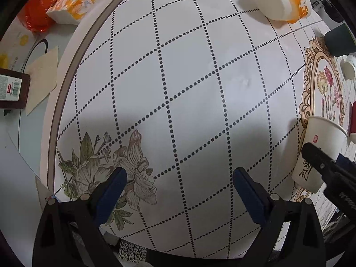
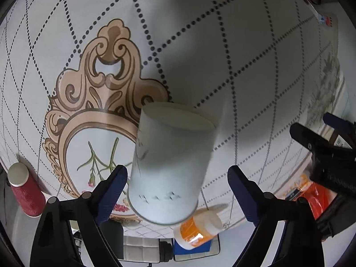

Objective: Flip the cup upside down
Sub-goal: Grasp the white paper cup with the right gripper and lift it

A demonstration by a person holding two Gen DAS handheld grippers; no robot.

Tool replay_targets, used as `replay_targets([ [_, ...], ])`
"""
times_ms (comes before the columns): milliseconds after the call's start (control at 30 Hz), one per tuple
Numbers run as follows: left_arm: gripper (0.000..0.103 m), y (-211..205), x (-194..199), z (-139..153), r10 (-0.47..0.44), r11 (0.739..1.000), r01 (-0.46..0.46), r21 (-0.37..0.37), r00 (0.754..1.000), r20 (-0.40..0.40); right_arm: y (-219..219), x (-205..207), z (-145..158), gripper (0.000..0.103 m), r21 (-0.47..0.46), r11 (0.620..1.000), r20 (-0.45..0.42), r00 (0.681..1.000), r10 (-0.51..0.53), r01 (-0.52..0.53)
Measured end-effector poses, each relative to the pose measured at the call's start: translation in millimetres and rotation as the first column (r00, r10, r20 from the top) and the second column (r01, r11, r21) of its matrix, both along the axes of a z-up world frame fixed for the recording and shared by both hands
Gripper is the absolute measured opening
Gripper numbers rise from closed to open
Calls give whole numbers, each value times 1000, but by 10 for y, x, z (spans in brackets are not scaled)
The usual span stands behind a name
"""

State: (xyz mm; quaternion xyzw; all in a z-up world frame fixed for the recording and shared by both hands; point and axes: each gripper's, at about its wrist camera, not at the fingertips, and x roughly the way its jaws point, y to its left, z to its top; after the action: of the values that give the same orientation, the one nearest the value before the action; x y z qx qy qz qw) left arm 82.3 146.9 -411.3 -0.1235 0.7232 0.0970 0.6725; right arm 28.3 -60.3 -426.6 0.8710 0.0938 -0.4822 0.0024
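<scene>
Both wrist views look down, near tablecloth [image 1: 189, 77] — share paper cup [image 2: 171, 164], probably.

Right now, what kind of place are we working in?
Probably a home dining table: a printed floral tablecloth, a tissue pack, and paper cups, including the white paper cup between the right gripper's open fingers.

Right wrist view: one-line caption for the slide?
White paper cup, base toward the camera, between the right gripper's open blue pads, above the patterned tablecloth.
</scene>
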Motion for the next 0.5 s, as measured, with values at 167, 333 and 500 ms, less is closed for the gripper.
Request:
replay_targets([
  [167, 98, 20, 81, -9, -21, 1000, 21, 8, 1000, -2, -13, -33, -104, 66, 9, 1000, -14, 1000, -27, 27],
  [333, 98, -32, 212, -8, -35, 999, 35, 13, 999, -4, 13, -91, -120, 65, 25, 995, -33, 995, -98, 98],
  [500, 98, -56, 297, 29, -50, 998, 50, 27, 999, 1, 166, -186, -98, 64, 68, 976, -53, 978, -204, 207],
])
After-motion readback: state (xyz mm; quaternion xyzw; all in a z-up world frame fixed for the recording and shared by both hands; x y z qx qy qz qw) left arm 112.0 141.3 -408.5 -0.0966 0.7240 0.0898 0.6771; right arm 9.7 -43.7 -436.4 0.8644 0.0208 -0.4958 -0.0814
